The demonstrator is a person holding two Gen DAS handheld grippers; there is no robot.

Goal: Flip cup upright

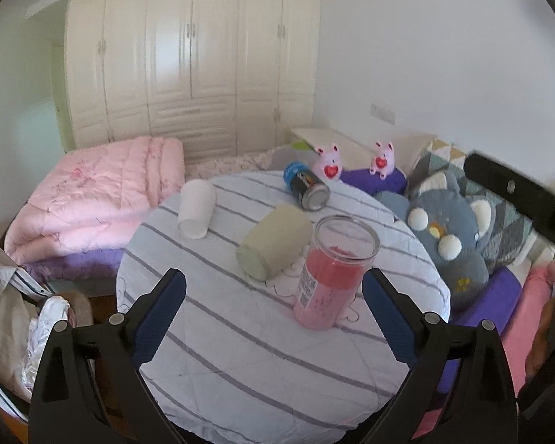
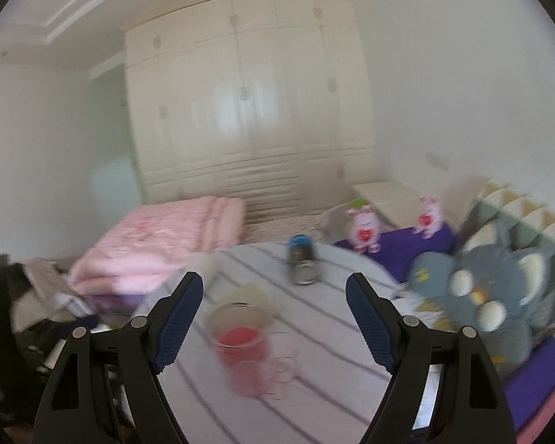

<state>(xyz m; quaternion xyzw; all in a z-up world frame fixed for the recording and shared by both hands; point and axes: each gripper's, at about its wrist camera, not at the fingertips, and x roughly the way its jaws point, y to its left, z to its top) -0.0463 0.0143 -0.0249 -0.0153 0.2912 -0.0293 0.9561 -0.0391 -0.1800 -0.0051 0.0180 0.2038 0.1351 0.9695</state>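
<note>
1. The pink cup (image 1: 331, 272) stood upright on the table (image 1: 240, 370), its clear rim on top, just beside a beige cup (image 1: 273, 246) lying on its side. In the right wrist view the pink cup (image 2: 242, 347) was blurred but also mouth-up.
2. The left gripper (image 1: 273, 314) was spread wide and held nothing; the pink cup stood between its blue pads (image 1: 159, 318), nearer the right one, touching neither as far as could be told.
3. The right gripper (image 2: 273, 322) was also wide open and empty (its view was smeared), with the pink cup just inside its left pad (image 2: 177, 318).
4. A white cup (image 1: 196, 209) lay on its side toward the table's far left, and a dark can (image 1: 307, 187) with a blue end lay on its side at the far edge.
5. The round table wore a pale cloth with grey stripes.
6. Beyond it lay a folded pink quilt (image 1: 100, 192), two pink toys (image 1: 329, 162), a grey plush (image 1: 447, 233) and a cream wardrobe (image 1: 192, 55).
</note>
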